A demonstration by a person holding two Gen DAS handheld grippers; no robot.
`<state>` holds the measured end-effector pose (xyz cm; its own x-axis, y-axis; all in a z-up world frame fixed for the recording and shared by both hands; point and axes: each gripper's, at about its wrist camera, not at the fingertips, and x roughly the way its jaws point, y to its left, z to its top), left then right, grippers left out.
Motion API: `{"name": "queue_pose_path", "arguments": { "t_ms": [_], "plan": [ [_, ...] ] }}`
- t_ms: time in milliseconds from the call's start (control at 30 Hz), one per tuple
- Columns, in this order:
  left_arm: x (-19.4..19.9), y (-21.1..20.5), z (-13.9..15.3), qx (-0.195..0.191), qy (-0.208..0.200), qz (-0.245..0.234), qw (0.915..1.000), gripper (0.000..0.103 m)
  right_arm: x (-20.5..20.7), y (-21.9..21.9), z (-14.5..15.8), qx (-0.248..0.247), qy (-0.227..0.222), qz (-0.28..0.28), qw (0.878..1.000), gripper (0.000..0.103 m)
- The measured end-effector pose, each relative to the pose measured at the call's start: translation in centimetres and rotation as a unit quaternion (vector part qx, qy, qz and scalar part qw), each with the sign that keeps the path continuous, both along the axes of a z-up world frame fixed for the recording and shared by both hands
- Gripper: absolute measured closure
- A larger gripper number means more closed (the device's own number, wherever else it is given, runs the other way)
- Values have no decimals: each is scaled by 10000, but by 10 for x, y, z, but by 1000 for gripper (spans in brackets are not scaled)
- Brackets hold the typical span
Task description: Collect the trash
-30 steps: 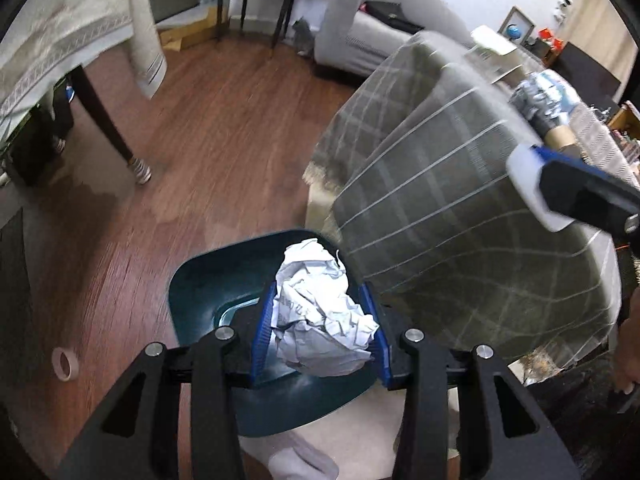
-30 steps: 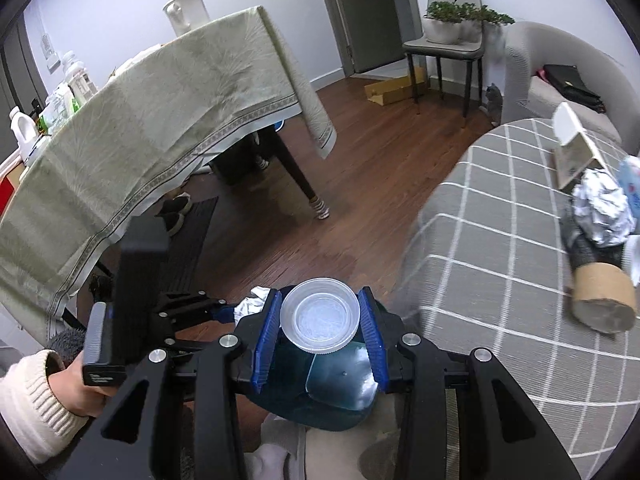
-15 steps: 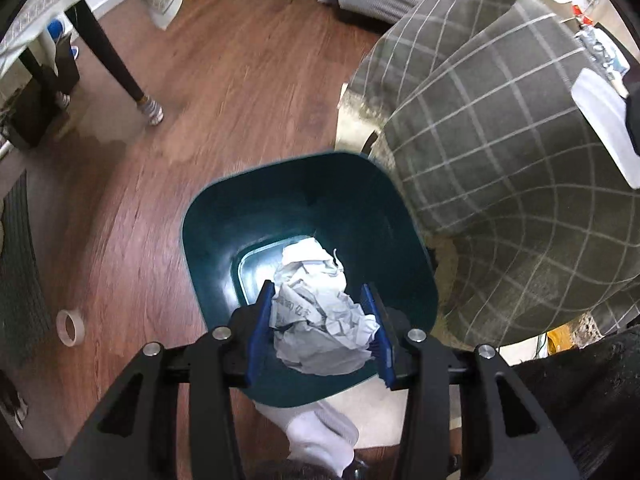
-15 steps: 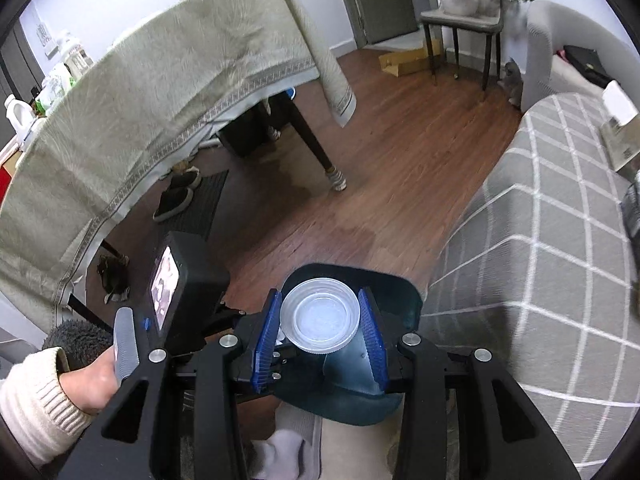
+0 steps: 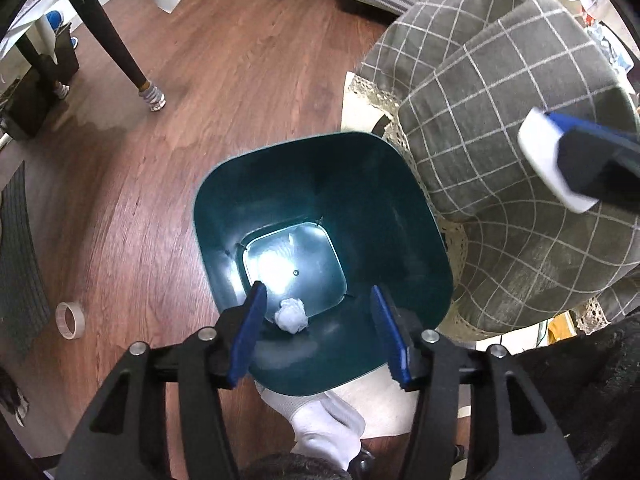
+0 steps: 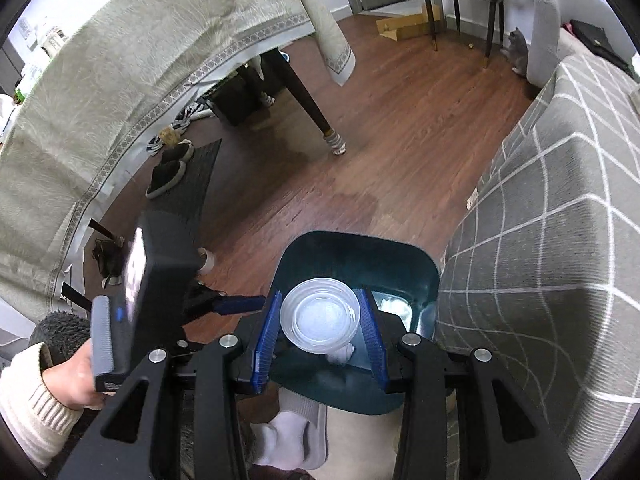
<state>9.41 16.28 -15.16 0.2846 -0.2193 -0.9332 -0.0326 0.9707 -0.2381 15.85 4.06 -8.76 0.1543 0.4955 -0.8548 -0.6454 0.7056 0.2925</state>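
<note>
A dark teal trash bin (image 5: 404, 184) stands on the wood floor beside the plaid-covered table. My left gripper (image 5: 318, 300) is open and empty above the bin's near rim. A crumpled white paper ball (image 5: 292, 315) lies on the bin's bottom. In the right wrist view my right gripper (image 6: 320, 316) is shut on a clear plastic lid (image 6: 320, 315) and holds it over the bin (image 6: 416, 264). The paper ball (image 6: 340, 354) shows just under the lid.
A table with a grey plaid cloth (image 5: 500, 120) is right of the bin. A dining table with a beige cloth (image 6: 120, 80) and its dark leg (image 6: 308, 100) stand at the left. A tape roll (image 5: 70, 320) lies on the floor. My white-socked foot (image 5: 328, 424) is by the bin.
My left gripper opened and the paper ball dropped to the bottom of the bin. Both grippers moved closer over the bin. The right gripper still holds the lid.
</note>
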Motion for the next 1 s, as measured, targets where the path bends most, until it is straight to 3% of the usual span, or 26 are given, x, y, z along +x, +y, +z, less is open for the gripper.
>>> {"name": "queue_pose_path", "arguments": {
  "t_ms": [233,467,567,700,1000],
  "plan": [
    [-5,16,14,83,-243,181,9995,53,3,4,-23,-54,270,-40,9996,63],
    [-10,35,38,127,-660,479,9966,65,4,11,-48,-211,412,-3,9989,63],
    [-12,45,53,78,-905,748,9931,74,4,13,-57,-217,442,11,9988,63],
    [-13,49,80,-11,-1309,919,9871,75,5,12,-77,-426,538,5,9976,63],
    [-14,32,131,88,-2013,796,9763,75,8,10,-105,-668,651,8,9956,61]
  ]
}}
